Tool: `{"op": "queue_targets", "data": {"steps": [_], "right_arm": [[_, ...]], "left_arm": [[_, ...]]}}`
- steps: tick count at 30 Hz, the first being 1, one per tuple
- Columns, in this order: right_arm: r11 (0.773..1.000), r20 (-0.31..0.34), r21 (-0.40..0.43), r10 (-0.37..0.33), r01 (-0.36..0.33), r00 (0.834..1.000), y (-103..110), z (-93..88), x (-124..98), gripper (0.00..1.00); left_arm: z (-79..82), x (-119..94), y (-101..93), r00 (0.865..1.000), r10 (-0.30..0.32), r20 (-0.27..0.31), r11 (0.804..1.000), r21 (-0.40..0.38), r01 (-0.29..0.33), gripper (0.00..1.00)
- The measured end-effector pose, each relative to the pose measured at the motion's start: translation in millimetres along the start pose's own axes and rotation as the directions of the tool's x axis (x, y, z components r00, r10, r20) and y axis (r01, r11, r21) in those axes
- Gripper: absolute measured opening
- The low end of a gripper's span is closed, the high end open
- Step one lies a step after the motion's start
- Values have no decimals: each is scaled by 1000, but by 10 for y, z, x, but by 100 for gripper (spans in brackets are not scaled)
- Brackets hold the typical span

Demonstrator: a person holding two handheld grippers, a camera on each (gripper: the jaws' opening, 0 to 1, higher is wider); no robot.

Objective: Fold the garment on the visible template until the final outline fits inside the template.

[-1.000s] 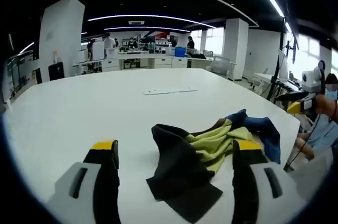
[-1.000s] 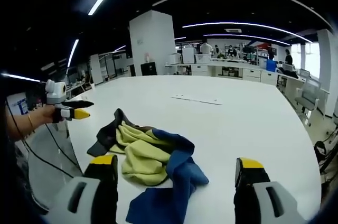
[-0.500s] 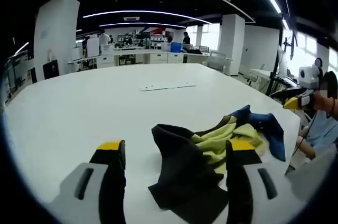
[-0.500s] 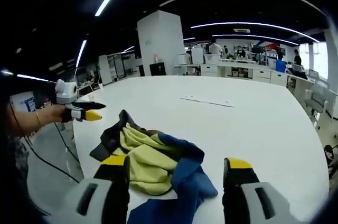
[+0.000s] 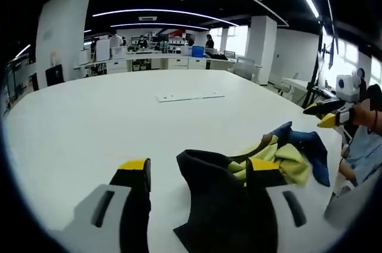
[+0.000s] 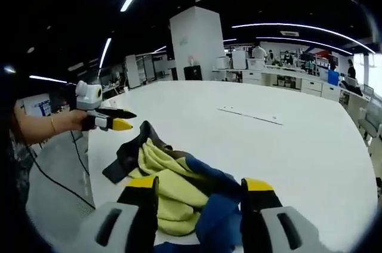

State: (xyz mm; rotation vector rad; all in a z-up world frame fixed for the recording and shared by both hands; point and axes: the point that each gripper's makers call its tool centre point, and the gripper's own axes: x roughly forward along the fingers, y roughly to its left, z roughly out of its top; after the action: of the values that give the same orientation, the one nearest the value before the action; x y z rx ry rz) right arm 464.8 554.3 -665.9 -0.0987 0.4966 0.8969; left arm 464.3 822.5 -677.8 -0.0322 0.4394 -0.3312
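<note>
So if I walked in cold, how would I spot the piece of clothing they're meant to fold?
Find the big white table. Near its edge, ahead of both hand-held grippers, lies a crumpled garment in one heap. Its black, yellow-green and blue panels set it apart from the only other item on the tabletop, a thin flat white strip farther back.

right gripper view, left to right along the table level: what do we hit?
Person's hand → left gripper → crumpled garment → white strip lying farther back on the table.
</note>
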Motion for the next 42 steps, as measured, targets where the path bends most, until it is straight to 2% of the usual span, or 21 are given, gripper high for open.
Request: {"op": "queue_targets", "data": {"steps": [5,12,21,25,27,29,32,33,40,42], "right_arm": [[999,-18,-21,29,-29,999,-18,21,150,49],[997,-58,-48,65,-68,996,-80,1,336,43],[987,-120,-108,104,-117,987,-120,-93,498,29],[985,-141,-104,124,-139,982,-108,-123,556,22],[983,-150,-119,124,-142,981,-108,-136,583,18],[981,-163,-131,120,-142,979,-116,-155,604,14],[980,-175,-145,113,-139,978,-136,-182,621,10],[980,-179,-147,109,-136,978,-144,-190,623,8],[980,-222,-148,101,-135,970,-186,-302,653,7],[981,-247,-155,79,-120,966,-225,-358,659,6]], "left_arm": [[-37,136,44,1000,-18,-19,1000,17,19,53],[-79,261,88,998,-42,-47,999,32,44,48],[-215,382,53,991,-99,-90,995,-32,97,34],[-285,408,108,991,-76,-113,997,-35,72,28],[-307,402,126,992,-63,-110,996,-62,57,23],[-326,398,122,992,-68,-107,995,-85,59,17],[-397,392,141,989,-57,-135,997,-68,48,4],[-436,392,132,986,-58,-155,997,-59,49,3],[-494,401,136,984,-54,-172,998,-26,50,0],[-509,401,130,982,-54,-183,999,-12,52,0]]}}
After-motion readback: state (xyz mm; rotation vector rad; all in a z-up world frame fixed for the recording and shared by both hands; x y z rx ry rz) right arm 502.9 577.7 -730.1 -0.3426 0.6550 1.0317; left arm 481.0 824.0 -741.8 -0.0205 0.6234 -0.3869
